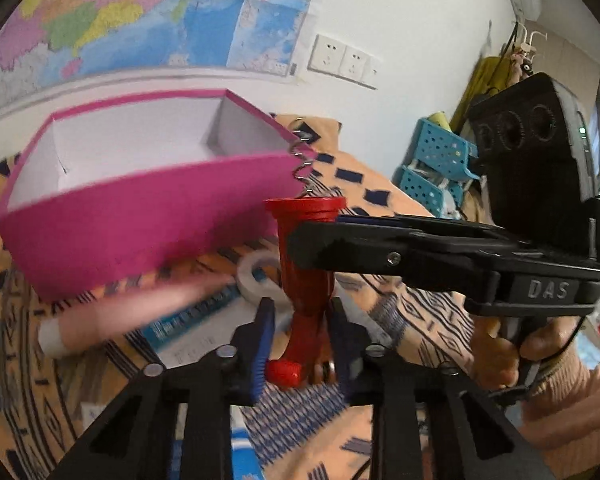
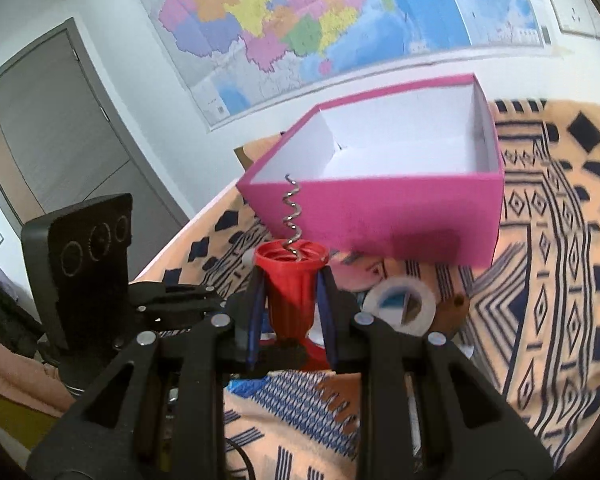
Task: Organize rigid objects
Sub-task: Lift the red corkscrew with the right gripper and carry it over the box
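The red corkscrew [image 2: 291, 292], steel spiral pointing up, sits pinched between both our grippers above the patterned cloth [image 2: 548, 300]: our right gripper [image 2: 290, 300] clamps its ribbed body, our left gripper [image 1: 300, 344] its lower handle. The open pink box [image 2: 380, 208] stands just beyond, a tape roll [image 2: 400, 304] near.

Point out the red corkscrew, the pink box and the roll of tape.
red corkscrew [image 2: 290, 292]: right wrist view, ribbed red body.
pink box [image 2: 380, 216]: right wrist view, near outer wall.
roll of tape [image 2: 424, 300]: right wrist view, white ring's right side.
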